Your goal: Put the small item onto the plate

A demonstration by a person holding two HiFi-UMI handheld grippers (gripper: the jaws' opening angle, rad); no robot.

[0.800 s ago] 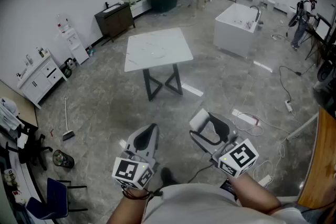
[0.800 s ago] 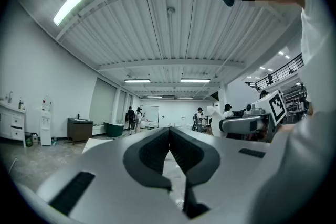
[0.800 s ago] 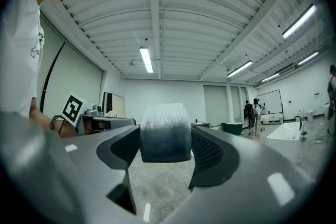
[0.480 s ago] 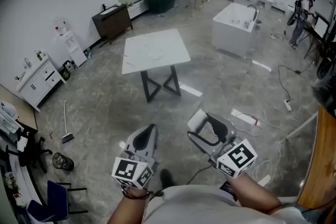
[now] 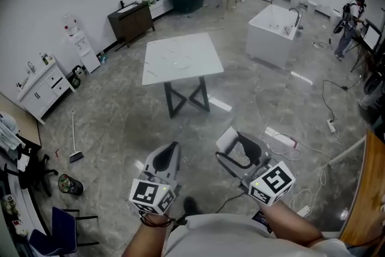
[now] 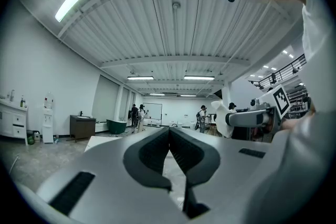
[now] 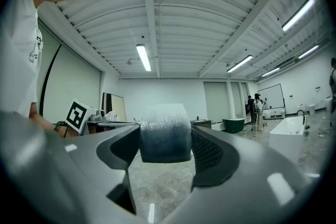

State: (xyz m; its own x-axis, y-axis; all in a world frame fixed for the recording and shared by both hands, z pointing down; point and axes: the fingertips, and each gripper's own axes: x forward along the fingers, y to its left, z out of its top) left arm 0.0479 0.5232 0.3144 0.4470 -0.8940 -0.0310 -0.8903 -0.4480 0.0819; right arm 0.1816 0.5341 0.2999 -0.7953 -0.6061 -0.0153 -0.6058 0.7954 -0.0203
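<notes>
Now, left hand-held gripper (image 6: pixel 169 136): jaws together
right hand-held gripper (image 7: pixel 165 150): clamped on small item (image 7: pixel 165 131)
desk (image 5: pixel 180 57): at twelve o'clock

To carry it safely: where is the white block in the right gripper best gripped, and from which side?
On its two flat opposite sides, near the middle, coming level from its end, as the right gripper holds the white block now. Those sides look parallel and fill the wide jaws, so the pads likely sit flat.

There are 2 claws (image 5: pixel 173 150) (image 5: pixel 236 141), 1 small item (image 7: pixel 164 136), 1 table (image 5: pixel 180 57), 2 tubs (image 5: pixel 274 33) and 3 people (image 5: pixel 349 21).
</notes>
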